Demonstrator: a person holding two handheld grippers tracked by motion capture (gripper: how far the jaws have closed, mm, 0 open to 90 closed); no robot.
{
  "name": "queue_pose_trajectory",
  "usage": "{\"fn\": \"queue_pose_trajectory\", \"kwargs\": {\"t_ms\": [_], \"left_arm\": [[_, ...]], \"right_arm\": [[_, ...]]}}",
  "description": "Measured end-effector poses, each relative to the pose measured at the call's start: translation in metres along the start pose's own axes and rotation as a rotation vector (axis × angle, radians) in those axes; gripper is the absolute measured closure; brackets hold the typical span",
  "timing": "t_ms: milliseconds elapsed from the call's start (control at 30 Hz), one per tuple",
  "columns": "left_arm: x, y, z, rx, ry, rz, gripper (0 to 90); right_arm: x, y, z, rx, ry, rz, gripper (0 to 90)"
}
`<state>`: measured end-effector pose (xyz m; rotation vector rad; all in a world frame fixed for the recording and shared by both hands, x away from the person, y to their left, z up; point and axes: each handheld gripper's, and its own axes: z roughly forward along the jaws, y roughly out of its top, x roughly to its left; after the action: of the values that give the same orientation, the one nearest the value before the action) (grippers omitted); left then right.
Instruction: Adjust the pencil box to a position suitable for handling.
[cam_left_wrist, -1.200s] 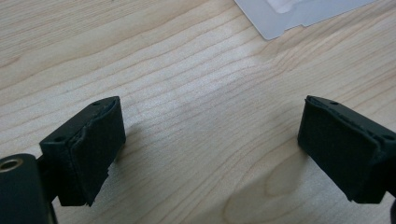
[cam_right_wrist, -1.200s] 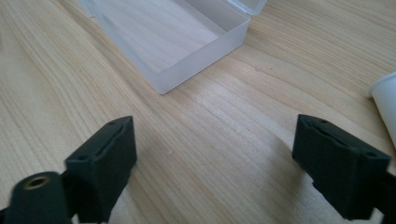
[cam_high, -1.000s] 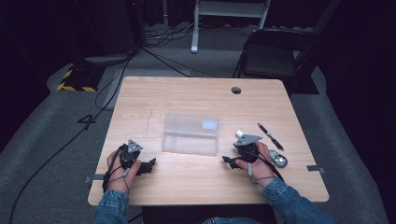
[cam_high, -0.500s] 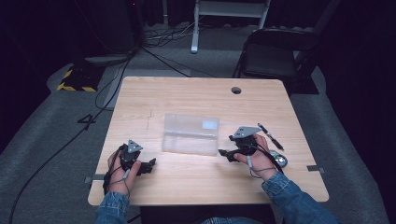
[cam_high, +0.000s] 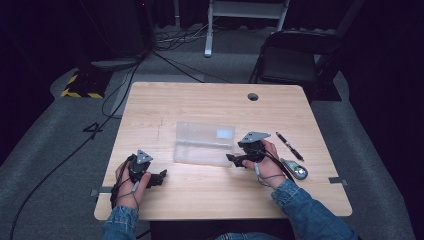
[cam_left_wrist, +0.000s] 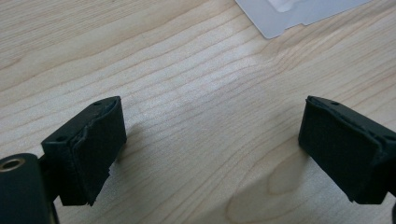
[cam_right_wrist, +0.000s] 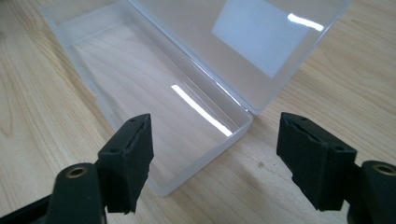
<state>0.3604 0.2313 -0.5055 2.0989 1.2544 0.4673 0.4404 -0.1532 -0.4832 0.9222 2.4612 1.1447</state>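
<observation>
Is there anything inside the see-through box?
No, in the right gripper view the open clear plastic box holds nothing; only the wooden table shows through its bottom.

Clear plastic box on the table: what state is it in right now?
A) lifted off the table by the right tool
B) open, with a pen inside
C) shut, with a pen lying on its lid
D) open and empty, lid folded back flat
D: the right gripper view shows the clear plastic box open, bare wood visible through its empty tray, its lid laid back on the table; the pen lies apart on the wood.
</observation>
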Motion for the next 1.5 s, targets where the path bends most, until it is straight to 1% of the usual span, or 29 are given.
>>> {"fn": "queue_pose_trajectory", "kwargs": {"t_ms": [100, 233, 333, 367, 500, 633, 733, 967, 1133, 1233, 1267, 1367, 1500], "left_arm": [[0.000, 0.000, 0.000, 0.000, 0.000, 0.000, 8.0], [0.000, 0.000, 0.000, -0.001, 0.000, 0.001, 8.0], [0.000, 0.000, 0.000, 0.000, 0.000, -0.001, 8.0], [0.000, 0.000, 0.000, 0.000, 0.000, -0.001, 8.1], [0.000, 0.000, 0.000, 0.000, 0.000, 0.000, 8.0], [0.000, 0.000, 0.000, 0.000, 0.000, -0.001, 8.0], [0.000, 0.000, 0.000, 0.000, 0.000, 0.000, 8.0], [0.000, 0.000, 0.000, 0.000, 0.000, -0.001, 8.1], [0.000, 0.000, 0.000, 0.000, 0.000, 0.000, 8.1], [0.000, 0.000, 0.000, -0.001, 0.000, 0.001, 8.0], [0.001, 0.000, 0.000, 0.000, 0.001, 0.006, 7.9], [0.000, 0.000, 0.000, 0.000, 0.001, 0.004, 7.7], [0.000, 0.000, 0.000, -0.001, 0.001, 0.005, 7.7]], "right_arm": [[0.001, -0.001, 0.006, 0.010, -0.004, 0.017, 27.3], [0.001, -0.001, 0.012, 0.022, -0.011, 0.014, 27.2], [0.002, -0.003, 0.016, 0.048, -0.023, -0.005, 28.2], [0.002, -0.004, 0.017, 0.069, -0.023, -0.012, 27.9], [0.002, -0.005, 0.017, 0.070, -0.013, -0.007, 27.5], [0.003, -0.006, 0.016, 0.072, -0.014, -0.014, 27.6], [0.004, -0.007, 0.015, 0.073, -0.016, -0.010, 27.6], [0.003, -0.010, 0.009, 0.088, -0.009, -0.030, 27.9], [0.005, -0.015, 0.001, 0.099, -0.014, -0.070, 28.2], [0.007, -0.017, -0.005, 0.111, -0.005, -0.098, 28.7], [0.007, -0.018, -0.006, 0.114, -0.007, -0.104, 28.7], [0.009, -0.020, -0.011, 0.132, 0.003, -0.120, 28.7], [0.011, -0.025, -0.018, 0.140, 0.007, -0.135, 28.7]]}}
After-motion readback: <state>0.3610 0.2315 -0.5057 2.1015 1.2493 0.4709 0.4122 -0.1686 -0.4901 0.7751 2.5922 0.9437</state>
